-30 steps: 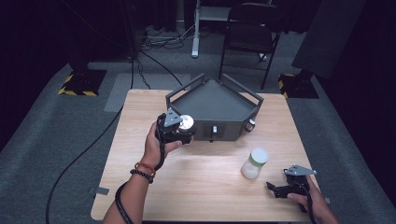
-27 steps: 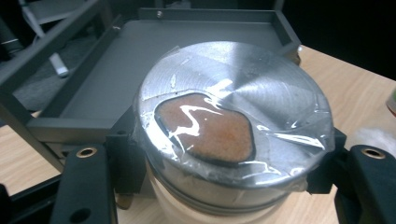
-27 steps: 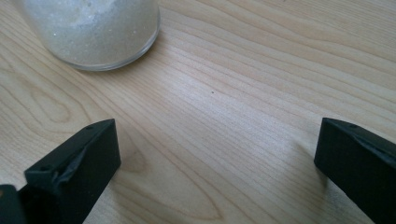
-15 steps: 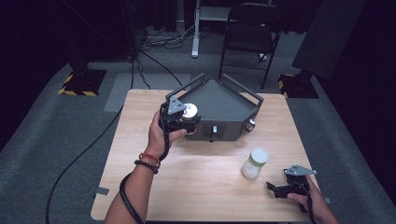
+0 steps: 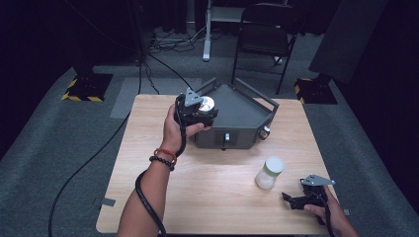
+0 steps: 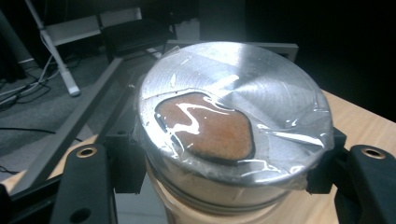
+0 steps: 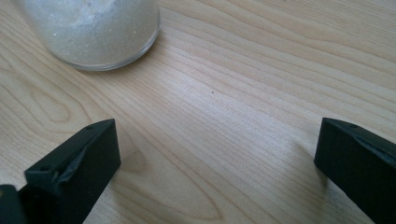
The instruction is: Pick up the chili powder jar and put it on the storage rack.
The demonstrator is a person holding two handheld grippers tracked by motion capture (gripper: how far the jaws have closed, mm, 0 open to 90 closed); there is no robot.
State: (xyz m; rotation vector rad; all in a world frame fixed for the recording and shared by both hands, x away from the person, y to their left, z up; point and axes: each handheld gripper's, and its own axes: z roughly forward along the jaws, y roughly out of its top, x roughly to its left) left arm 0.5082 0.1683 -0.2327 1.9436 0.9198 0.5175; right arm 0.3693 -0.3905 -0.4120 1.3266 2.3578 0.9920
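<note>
My left gripper [image 6: 219, 154] is clamped on a jar with a foil-sealed metal lid [image 6: 233, 126], and I hold it over the near left edge of the dark tray [image 5: 247, 116]. I judge this the carrying step; next I must lower the jar into the tray. My right gripper [image 7: 215, 154] rests wide apart on the table [image 5: 207, 187], near a white-filled jar [image 5: 269, 173].

i'm seeing a silver lid [image 6: 233, 121] with a rusty brown patch, black jaws either side, a dark grey tray [image 5: 242, 106], pale grained wooden table [image 5: 217, 192], a white-filled jar [image 5: 268, 174] with a pale green cap
</note>
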